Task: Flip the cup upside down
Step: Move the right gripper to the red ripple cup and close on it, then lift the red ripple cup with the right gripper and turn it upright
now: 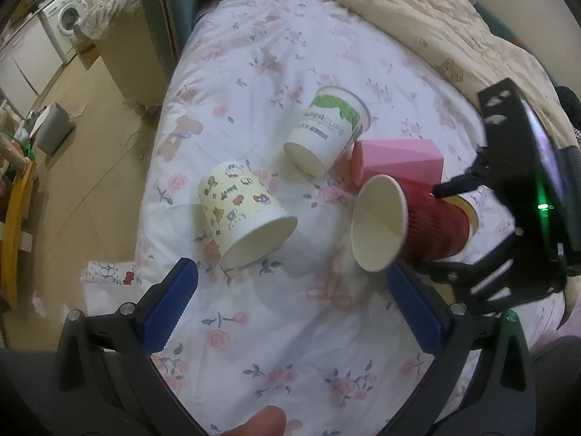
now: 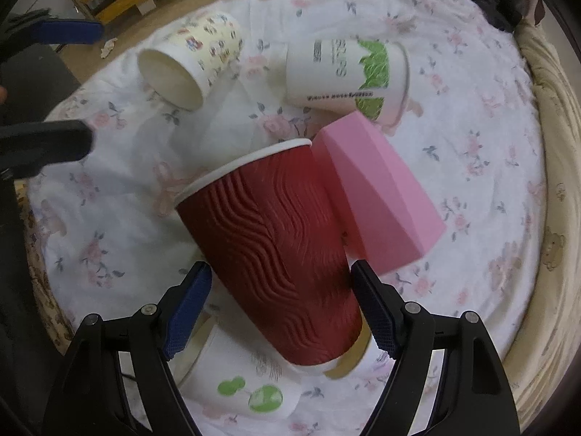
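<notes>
A dark red ribbed paper cup (image 2: 276,247) lies tilted between the fingers of my right gripper (image 2: 281,312), which closes on its lower body; its white rim points away. In the left wrist view the red cup (image 1: 432,225) shows its open mouth, with the right gripper (image 1: 508,189) behind it. My left gripper (image 1: 290,301) is open and empty above the floral sheet, near a cartoon-print cup (image 1: 243,210) lying on its side.
A green-and-white paper cup (image 2: 345,76) and a pink faceted cup (image 2: 377,200) lie on the bed sheet (image 2: 472,145). Another white cup with green dots (image 2: 239,381) lies under the red cup. A beige quilt (image 1: 435,18) borders the bed; floor and furniture lie left (image 1: 72,145).
</notes>
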`<move>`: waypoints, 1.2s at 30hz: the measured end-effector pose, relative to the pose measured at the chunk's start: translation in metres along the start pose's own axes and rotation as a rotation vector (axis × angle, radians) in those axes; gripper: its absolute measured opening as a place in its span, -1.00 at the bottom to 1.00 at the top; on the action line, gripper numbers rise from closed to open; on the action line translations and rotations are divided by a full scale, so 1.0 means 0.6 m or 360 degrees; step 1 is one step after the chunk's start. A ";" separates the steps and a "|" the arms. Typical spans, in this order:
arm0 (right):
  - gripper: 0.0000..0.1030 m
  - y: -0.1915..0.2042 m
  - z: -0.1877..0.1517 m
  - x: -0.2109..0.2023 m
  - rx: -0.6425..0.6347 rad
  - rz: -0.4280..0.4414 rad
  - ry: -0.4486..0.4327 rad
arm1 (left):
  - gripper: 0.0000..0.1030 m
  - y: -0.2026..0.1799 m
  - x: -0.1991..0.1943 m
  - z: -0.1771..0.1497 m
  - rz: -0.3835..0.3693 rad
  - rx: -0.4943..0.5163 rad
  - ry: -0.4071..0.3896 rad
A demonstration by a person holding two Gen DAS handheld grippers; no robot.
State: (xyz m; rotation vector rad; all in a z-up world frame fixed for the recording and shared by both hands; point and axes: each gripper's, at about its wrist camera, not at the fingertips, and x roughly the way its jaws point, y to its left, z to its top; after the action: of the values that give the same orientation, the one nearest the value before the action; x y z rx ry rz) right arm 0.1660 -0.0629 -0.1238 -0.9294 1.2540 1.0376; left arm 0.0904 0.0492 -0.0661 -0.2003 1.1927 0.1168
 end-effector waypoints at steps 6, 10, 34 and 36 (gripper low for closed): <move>0.66 0.006 0.005 0.022 -0.0030 -0.0077 -0.0007 | 1.00 -0.003 -0.002 -0.003 -0.0009 0.0016 0.0010; 0.60 0.011 0.003 0.044 -0.0072 -0.0159 0.0035 | 1.00 0.000 -0.007 -0.004 -0.0018 0.0000 -0.0002; 0.56 0.058 -0.119 -0.216 0.0842 0.0040 -0.0585 | 1.00 -0.007 -0.075 -0.041 -0.0046 0.0062 -0.0176; 0.56 0.080 -0.142 -0.225 0.0941 0.0082 -0.0650 | 1.00 -0.012 -0.079 -0.052 -0.0040 0.0097 -0.0178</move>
State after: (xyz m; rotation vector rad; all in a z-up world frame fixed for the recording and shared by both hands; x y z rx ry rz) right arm 0.0929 -0.1437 0.0026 -0.2170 1.1415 0.7740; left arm 0.0464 0.0362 -0.0325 -0.1531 1.0806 0.0689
